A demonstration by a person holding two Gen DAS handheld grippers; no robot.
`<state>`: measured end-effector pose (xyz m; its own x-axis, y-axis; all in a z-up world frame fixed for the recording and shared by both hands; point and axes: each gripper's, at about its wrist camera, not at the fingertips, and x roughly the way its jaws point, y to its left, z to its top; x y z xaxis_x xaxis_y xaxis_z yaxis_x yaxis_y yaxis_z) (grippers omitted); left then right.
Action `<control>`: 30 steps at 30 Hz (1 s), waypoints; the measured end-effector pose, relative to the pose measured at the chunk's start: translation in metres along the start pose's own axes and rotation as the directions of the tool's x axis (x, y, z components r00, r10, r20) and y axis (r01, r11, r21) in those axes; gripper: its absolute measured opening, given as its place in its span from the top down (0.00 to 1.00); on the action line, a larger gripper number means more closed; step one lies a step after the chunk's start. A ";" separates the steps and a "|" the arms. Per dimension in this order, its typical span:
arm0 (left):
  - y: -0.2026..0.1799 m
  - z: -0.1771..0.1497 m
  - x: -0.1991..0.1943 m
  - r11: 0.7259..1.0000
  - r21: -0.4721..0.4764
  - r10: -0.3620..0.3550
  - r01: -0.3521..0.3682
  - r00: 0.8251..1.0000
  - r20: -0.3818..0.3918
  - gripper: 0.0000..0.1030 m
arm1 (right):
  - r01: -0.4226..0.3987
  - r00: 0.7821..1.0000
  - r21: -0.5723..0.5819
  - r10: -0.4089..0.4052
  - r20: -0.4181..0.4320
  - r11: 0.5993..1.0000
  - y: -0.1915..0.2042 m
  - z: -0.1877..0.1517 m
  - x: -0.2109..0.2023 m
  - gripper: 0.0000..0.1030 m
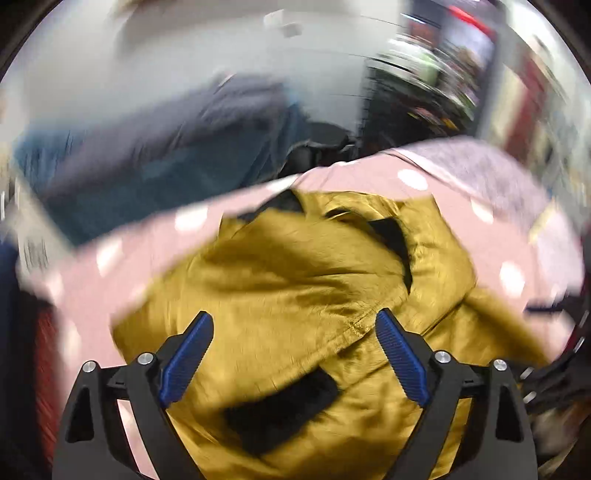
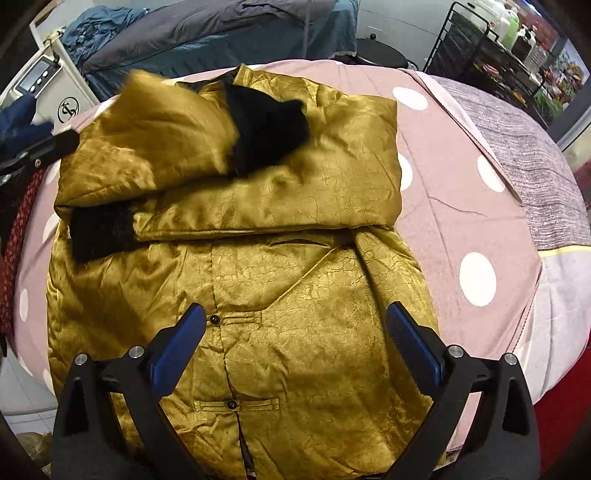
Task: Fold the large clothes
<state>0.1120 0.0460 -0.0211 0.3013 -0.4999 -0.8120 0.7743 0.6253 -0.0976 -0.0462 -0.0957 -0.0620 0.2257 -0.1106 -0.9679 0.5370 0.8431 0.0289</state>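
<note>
You are working over a bed spread with a pink sheet dotted white; behind it at 11 o'clock lies a heap of blue bedding, and a black wire rack stands at 1 o'clock.

Your right fingers stand wide apart and hold nothing; the right gripper hangs over the lower front of the jacket, with the button placket running between the fingers toward 12 o'clock. Your left fingers are just as wide apart and empty. The left view is blurred, so all I can say is that the left gripper is over the jacket, with a seam edge between the fingers.

Outward from the right fingers, the gold padded jacket lies face up on the bed, its long axis from 6 to 12 o'clock. Both sleeves are already laid across the chest: the lower sleeve runs from 3 to 9 o'clock and ends in a black cuff at 9 o'clock, and the other sleeve lies above it, its cuff pointing toward 1 o'clock.

My judgement: what remains is the fold of hem to collar. The hem is at 6 o'clock, nearest the right gripper, so that hand leads.
</note>
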 end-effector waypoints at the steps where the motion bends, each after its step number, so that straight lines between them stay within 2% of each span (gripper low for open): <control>1: 0.013 -0.003 -0.002 0.997 -0.081 -0.006 0.005 1.000 -0.008 0.12 | -0.011 1.000 -0.005 0.011 0.000 1.000 -0.002 0.003 0.002 0.07; 4: 0.040 -0.017 0.000 0.983 -0.181 0.027 -0.033 0.999 -0.037 0.11 | -0.027 1.000 -0.024 0.028 0.008 0.999 -0.008 0.018 0.010 0.07; 8: 0.064 -0.037 -0.010 0.973 -0.185 0.125 -0.141 0.988 -0.096 0.11 | -0.072 0.996 -0.043 0.074 0.043 0.996 -0.016 0.048 0.023 0.07; 11: 0.085 -0.054 -0.032 0.960 -0.205 0.168 -0.193 0.977 -0.135 0.11 | -0.092 0.994 -0.089 0.097 0.053 0.992 -0.017 0.080 0.041 0.07; 15: 0.101 -0.077 -0.047 0.937 -0.267 0.179 -0.225 0.966 -0.185 0.11 | -0.150 0.986 -0.109 0.156 0.054 0.983 -0.020 0.125 0.066 0.07; 19: 0.102 -0.093 -0.052 0.921 -0.307 0.181 -0.240 0.961 -0.209 0.11 | -0.266 0.962 -0.023 0.267 0.056 0.964 -0.026 0.163 0.087 0.07; 22: 0.096 -0.095 -0.049 0.917 -0.320 0.172 -0.237 0.961 -0.218 0.11 | -0.318 0.947 -0.029 0.319 0.044 0.948 -0.016 0.181 0.100 0.07; 23: 0.093 -0.095 -0.048 0.917 -0.323 0.169 -0.235 0.961 -0.218 0.11 | -0.326 0.944 -0.049 0.327 0.028 0.944 -0.009 0.184 0.104 0.15; 24: 0.091 -0.094 -0.048 0.916 -0.326 0.166 -0.232 0.961 -0.220 0.11 | -0.347 0.938 -0.074 0.347 -0.004 0.935 -0.001 0.186 0.108 0.41; 25: 0.089 -0.093 -0.047 0.917 -0.327 0.161 -0.228 0.962 -0.221 0.11 | -0.350 0.937 -0.102 0.346 -0.053 0.931 0.011 0.187 0.113 0.53; 26: 0.087 -0.092 -0.045 0.918 -0.326 0.160 -0.227 0.962 -0.221 0.11 | -0.340 0.940 -0.120 0.333 -0.072 0.933 0.017 0.186 0.115 0.73; 28: 0.083 -0.088 -0.044 0.921 -0.321 0.159 -0.223 0.964 -0.214 0.11 | -0.343 0.939 -0.152 0.334 -0.083 0.927 0.031 0.184 0.110 0.81; 30: 0.080 -0.084 -0.044 0.922 -0.315 0.164 -0.225 0.964 -0.207 0.11 | -0.362 0.932 -0.168 0.360 -0.041 0.917 0.040 0.185 0.090 0.86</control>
<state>0.1142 0.1681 -0.0412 0.3026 -0.2555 -0.9182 0.4708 0.8777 -0.0891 0.1459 -0.1689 -0.1013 0.3707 0.2218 -0.9019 0.2741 0.9017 0.3344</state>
